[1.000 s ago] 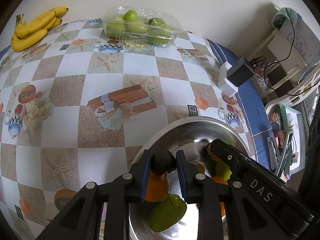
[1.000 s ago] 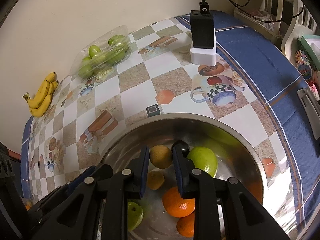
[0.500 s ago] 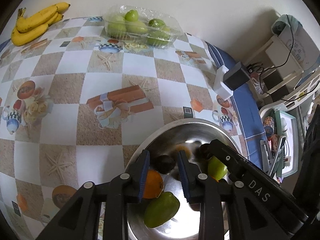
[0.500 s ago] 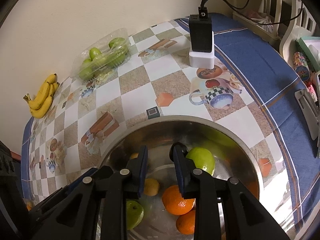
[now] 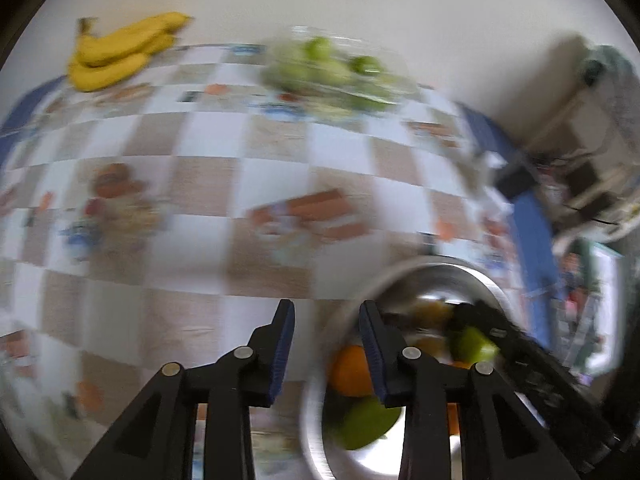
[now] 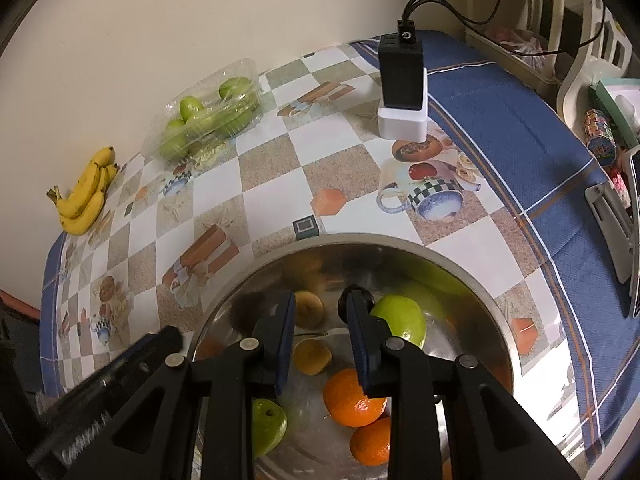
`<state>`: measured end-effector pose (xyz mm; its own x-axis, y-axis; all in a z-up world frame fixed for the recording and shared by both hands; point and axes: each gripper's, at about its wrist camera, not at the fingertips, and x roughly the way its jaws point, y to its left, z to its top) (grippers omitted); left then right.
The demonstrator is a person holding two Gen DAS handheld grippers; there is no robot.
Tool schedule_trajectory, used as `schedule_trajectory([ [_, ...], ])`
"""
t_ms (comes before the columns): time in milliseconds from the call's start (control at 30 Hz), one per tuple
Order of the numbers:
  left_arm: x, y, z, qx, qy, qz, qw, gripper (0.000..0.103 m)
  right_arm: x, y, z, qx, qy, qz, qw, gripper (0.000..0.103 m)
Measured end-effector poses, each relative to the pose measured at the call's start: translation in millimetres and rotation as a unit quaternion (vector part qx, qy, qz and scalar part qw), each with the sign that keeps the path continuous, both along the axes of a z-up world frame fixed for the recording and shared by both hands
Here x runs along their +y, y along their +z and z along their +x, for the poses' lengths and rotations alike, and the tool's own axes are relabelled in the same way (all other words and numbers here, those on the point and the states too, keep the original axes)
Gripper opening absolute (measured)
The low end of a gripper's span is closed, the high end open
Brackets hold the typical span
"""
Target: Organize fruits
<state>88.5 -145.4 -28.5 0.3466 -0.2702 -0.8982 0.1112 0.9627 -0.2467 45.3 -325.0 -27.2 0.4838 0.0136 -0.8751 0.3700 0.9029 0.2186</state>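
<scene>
Right wrist view: steel bowl (image 6: 460,276) on the checked desk (image 6: 272,168) holds the fruit, i.e. oranges (image 6: 354,398), green apples (image 6: 400,320) and small brownish ones (image 6: 308,310), all firm, round, prob. light but slick on steel, so best pinched across the widest part w/ even pressure; right gripper (image 6: 320,332) hovers over the bowl, fingers nearly closed and empty, brownish fruit just past the tips, the higher orange right below them. Left wrist view (blurred): left gripper (image 5: 326,340) has just been opening, nothing btw. its fingers, bowl at its right finger, bananas (image 5: 120,52) and the clear tray of green fruit (image 5: 336,72) well beyond.
</scene>
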Motion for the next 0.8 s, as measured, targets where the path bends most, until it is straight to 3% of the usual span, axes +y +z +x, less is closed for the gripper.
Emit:
schedule_trajectory([
  [67, 12, -5, 4, 0.004, 0.029, 0.035, 0.9990, 0.060, 4, 0, 1, -0.001, 0.006, -0.012, 1.000, 0.052],
  [100, 18, -8, 4, 0.005, 0.040, 0.046, 0.9981, 0.061, 6, 0, 1, 0.000, 0.008, -0.016, 1.000, 0.056],
  [233, 38, -18, 8, 0.013, 0.073, 0.087, 0.9935, 0.063, 11, -2, 3, 0.003, 0.017, -0.021, 1.000, 0.061],
  [433, 49, -22, 8, 0.008, 0.089, 0.107, 0.9902, 0.082, 16, -3, 5, 0.001, 0.031, -0.030, 0.999, 0.085],
  [533, 51, -22, 8, 0.003, 0.095, 0.116, 0.9887, 0.093, 19, -3, 5, -0.001, 0.037, -0.031, 0.999, 0.087],
  [633, 55, -22, 9, 0.000, 0.101, 0.121, 0.9875, 0.100, 22, -3, 3, -0.011, 0.040, -0.043, 0.998, 0.099],
  [800, 59, -19, 6, -0.010, 0.098, 0.126, 0.9871, 0.103, 26, 1, -1, -0.022, 0.045, -0.049, 0.998, 0.100],
])
